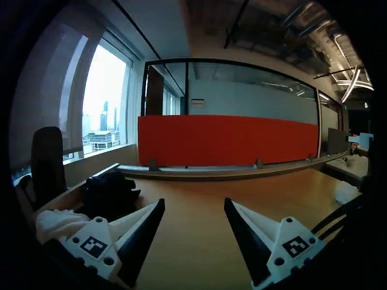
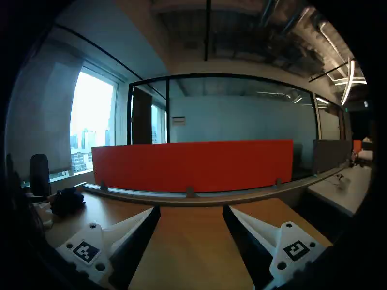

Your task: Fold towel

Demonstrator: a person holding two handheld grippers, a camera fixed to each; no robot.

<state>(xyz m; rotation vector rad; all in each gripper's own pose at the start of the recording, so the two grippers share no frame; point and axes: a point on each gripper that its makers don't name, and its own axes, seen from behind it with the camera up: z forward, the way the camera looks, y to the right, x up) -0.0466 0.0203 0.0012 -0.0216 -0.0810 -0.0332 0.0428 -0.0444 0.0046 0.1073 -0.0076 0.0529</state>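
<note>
My left gripper [image 1: 193, 203] stands open above the wooden desk [image 1: 193, 232], with nothing between its fingers. A crumpled white towel [image 1: 58, 223] lies at the desk's left edge, just left of the left finger. Beside it, a little farther back, sits a dark bundle of cloth [image 1: 109, 193]. My right gripper [image 2: 191, 210] is also open and empty over the same desk [image 2: 191, 246]. In the right gripper view the dark bundle [image 2: 67, 200] lies far to the left, with a bit of white cloth [image 2: 42, 212] near it.
A red divider panel [image 1: 227, 140] runs along the desk's far edge, also seen as the red panel [image 2: 193, 164]. A dark chair back [image 1: 47, 162] stands at the left by the window. A second desk [image 2: 346, 186] with small items lies to the right.
</note>
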